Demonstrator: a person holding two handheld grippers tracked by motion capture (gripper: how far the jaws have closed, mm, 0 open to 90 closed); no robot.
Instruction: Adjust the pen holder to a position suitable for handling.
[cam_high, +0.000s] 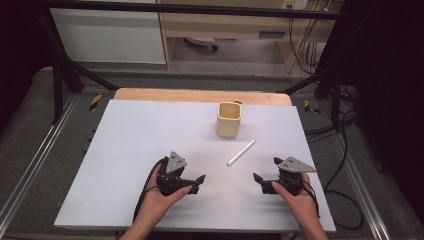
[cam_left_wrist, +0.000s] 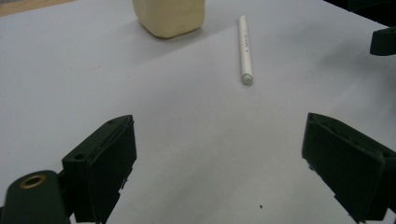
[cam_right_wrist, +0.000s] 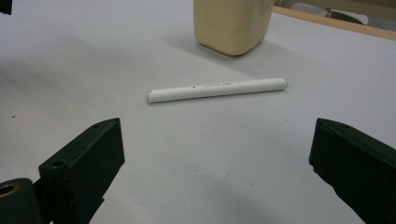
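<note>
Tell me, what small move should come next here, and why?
Probably the right gripper should ease forward toward the pen. The pen lies flat on the table, untouched, just ahead of that gripper's open, empty jaws and broadside to them in the right gripper view. The cup stands upright beyond it. The left gripper is open too, but sees the pen end-on.
</note>
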